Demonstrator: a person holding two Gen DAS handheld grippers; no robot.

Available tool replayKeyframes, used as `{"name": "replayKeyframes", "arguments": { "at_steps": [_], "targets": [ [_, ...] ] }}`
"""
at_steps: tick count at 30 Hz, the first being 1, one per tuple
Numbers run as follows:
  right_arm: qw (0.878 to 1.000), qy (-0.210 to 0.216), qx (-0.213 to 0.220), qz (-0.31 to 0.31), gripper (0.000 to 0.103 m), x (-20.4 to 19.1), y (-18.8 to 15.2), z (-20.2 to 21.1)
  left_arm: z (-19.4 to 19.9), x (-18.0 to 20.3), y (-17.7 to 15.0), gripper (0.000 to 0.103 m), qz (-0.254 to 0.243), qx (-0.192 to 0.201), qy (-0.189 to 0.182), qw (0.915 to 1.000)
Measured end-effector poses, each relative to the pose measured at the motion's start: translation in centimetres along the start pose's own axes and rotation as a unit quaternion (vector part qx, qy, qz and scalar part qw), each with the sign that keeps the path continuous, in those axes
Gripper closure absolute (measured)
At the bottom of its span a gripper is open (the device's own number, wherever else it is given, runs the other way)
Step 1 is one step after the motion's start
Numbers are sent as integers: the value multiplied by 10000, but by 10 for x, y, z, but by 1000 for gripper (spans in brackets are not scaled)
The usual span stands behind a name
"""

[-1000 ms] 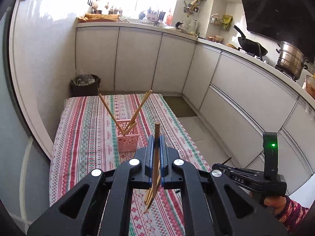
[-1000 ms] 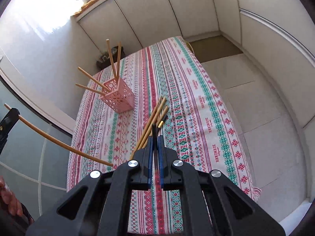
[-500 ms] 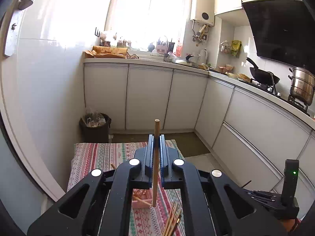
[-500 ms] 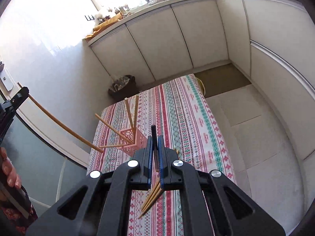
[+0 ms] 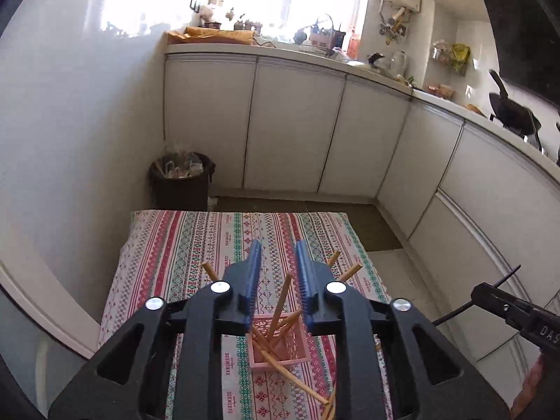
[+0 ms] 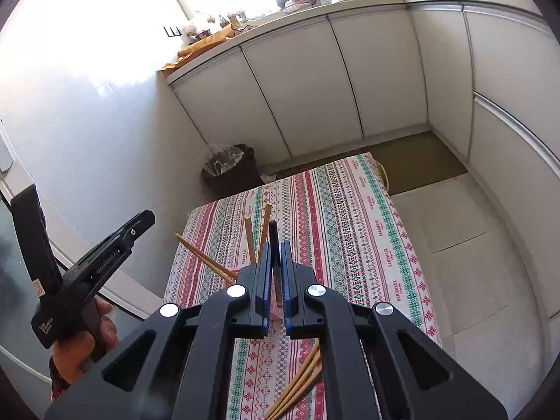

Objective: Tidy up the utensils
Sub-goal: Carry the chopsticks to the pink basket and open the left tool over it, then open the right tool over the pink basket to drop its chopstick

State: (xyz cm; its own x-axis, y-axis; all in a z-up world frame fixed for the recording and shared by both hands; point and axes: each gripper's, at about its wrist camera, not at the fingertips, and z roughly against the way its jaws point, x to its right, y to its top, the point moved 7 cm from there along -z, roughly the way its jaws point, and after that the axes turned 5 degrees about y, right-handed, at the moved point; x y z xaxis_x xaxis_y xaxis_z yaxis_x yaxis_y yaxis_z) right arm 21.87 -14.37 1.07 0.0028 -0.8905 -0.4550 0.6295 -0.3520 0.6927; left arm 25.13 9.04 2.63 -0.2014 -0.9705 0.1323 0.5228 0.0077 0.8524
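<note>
The left tongs hover over a pink basket, and their blue jaws are spreading apart with nothing pressed between them; one wooden chopstick stands in the gap, its lower end already inside the basket with several others leaning at angles. The basket sits on a striped tablecloth, roughly midway between the table's long edges and toward the near end. The right tongs, raised above the same table, are clamped together on a thin dark chopstick that points upward. A few loose chopsticks lie on the cloth near the near edge, just beside the basket. This looks like the drop-off step for the left side. Next, the right tongs likely need to carry the dark chopstick over the basket's open top, tip it downward, and release, keeping clear of the sticks fanning out from it.
</note>
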Motion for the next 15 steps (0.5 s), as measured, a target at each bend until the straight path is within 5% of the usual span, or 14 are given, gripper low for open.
{"name": "replayKeyframes", "arguments": {
  "at_steps": [8,15],
  "targets": [
    [9993,49,-26,364,98,-32,8,-33,88,-49,7,54,908,801,-113,9926],
    [9986,111,-80,508,98,-52,7,-71,88,-69,-1,53,1086,644,-89,9920]
  ]
}}
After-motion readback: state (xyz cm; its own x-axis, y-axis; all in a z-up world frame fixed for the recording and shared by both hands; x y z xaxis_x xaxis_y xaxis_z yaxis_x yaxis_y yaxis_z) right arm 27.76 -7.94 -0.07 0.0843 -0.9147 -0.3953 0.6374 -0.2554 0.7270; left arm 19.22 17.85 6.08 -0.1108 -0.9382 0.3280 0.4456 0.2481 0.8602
